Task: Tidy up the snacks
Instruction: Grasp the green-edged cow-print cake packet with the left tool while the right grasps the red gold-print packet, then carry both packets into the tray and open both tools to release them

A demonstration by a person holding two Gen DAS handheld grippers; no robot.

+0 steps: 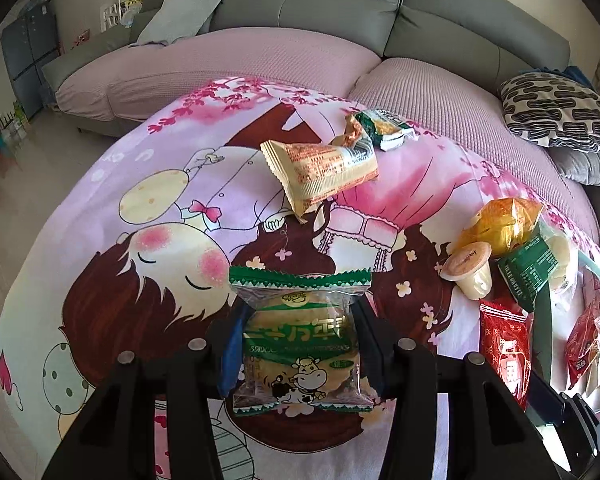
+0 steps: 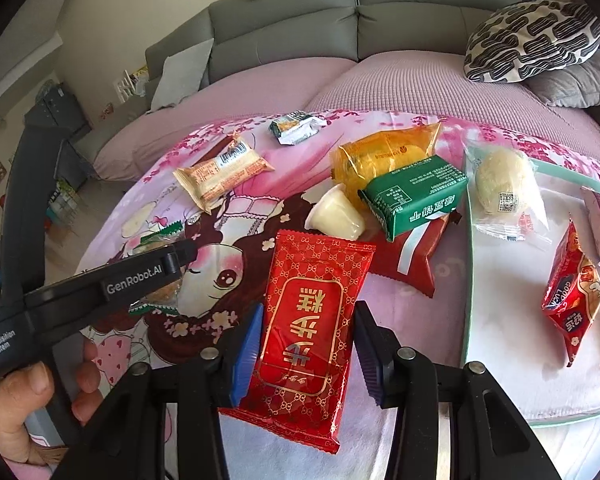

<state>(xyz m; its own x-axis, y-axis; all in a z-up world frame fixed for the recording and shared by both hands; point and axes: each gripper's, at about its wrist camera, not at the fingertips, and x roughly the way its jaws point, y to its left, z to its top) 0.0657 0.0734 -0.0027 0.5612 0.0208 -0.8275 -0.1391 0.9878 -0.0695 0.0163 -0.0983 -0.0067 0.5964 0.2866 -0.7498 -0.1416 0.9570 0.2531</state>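
We see the left gripper (image 1: 300, 344) with its fingers (image 1: 230, 356) closed on both sides of a clear cow-print cracker packet (image 1: 300, 344), held just above the cartoon-print cloth (image 1: 120, 264) covering the bench. The right gripper (image 2: 306, 336) has its fingers (image 2: 246, 354) set at either side of a red gold-patterned packet (image 2: 306, 320); they sit tight at its edges, gripping it, near the bench's front edge.

Toward the far edge of the bench lie a beige wrapped bar (image 2: 220, 174) and a small green-and-white packet (image 2: 296, 127). Mid-bench, bunched together: an orange bag (image 2: 384, 156), a green box-shaped packet (image 2: 414, 196) lying over a darker red packet (image 2: 414, 256), and a jelly cup (image 2: 336, 214) tipped on its side, touching the green packet.

At the right edge of the bench sits a glass tray (image 2: 500, 280). In it: a round pale pastry in clear wrap (image 2: 504, 186) and a small red snack bag (image 2: 572, 300).

In the right wrist view, the left gripper's body (image 2: 100, 284) shows, with a hand (image 2: 32, 404) on its handle.
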